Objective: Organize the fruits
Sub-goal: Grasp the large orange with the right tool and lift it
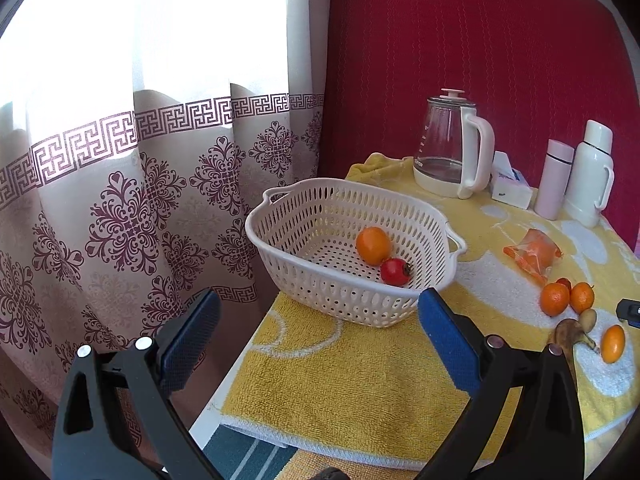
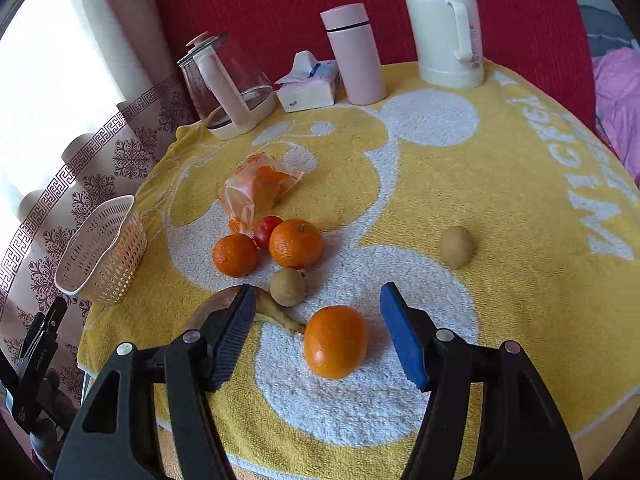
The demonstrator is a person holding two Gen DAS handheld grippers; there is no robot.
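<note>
Left gripper (image 1: pixel 319 316): jaws stood wide apart, holding nothing and touching nothing; it hung above the near edge of the yellow towel (image 1: pixel 360 392).
Basket (image 1: pixel 316 296): white, perforated, just beyond the left gripper's fingertips, at the left end of the table beside the curtain (image 1: pixel 120 208).
Basket contents: one orange (image 1: pixel 373 245) and one small red fruit (image 1: pixel 395 272), touching each other near the right wall.
Loose fruit, left view: lay well to the right of the left gripper, past the basket.
Right gripper (image 2: pixel 318 326): jaws wide apart, gripping nothing.
Nearest orange (image 2: pixel 335 342): lay on the towel between the two blue pads, closer to the right one; whether either pad touched it could not be told.
Banana (image 2: pixel 280 318): browned, partly hidden behind the left finger (image 2: pixel 234 332).
Brown fruit (image 2: pixel 288 286): just beyond the banana stem.
Two oranges (image 2: pixel 295 243) and red fruit (image 2: pixel 267 231): clustered farther back, touching.
Orange bag (image 2: pixel 256 190): behind the cluster.
Lone brown fruit (image 2: pixel 458 247): well apart, to the right.
</note>
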